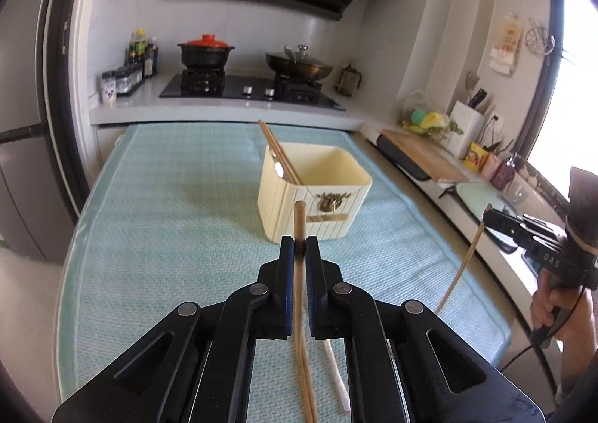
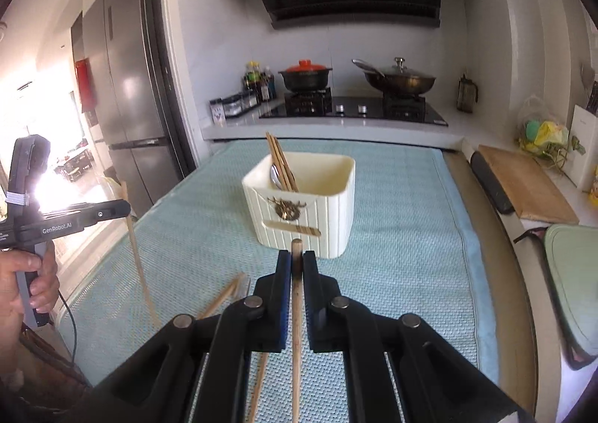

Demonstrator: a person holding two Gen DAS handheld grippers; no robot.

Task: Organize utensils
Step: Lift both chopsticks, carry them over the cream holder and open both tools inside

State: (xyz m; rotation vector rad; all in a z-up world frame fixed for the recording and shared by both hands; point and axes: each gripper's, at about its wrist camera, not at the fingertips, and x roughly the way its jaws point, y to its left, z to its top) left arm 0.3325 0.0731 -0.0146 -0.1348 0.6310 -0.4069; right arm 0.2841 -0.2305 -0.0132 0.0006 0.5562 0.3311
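A cream utensil holder [image 1: 317, 191] [image 2: 302, 198] stands on the light blue mat [image 1: 179, 206] [image 2: 403, 236]; it holds chopsticks [image 1: 278, 150] [image 2: 280, 161] and a metal spoon [image 2: 276, 174]. My left gripper [image 1: 299, 245] is shut on a wooden chopstick [image 1: 299, 221], held above the mat just short of the holder. My right gripper [image 2: 296, 260] is shut on another wooden chopstick [image 2: 296, 251], also just short of the holder. Each gripper shows in the other's view, the right one [image 1: 489, 215] and the left one [image 2: 125, 206], each with its chopstick hanging down.
More chopsticks [image 2: 224, 296] [image 1: 308, 385] and a white utensil [image 1: 336, 374] lie on the mat under the grippers. Behind are a stove [image 1: 246, 86] with a black pot and a wok, condiment bottles, a fridge [image 2: 123, 86], and a cutting board [image 2: 523, 184] on the right counter.
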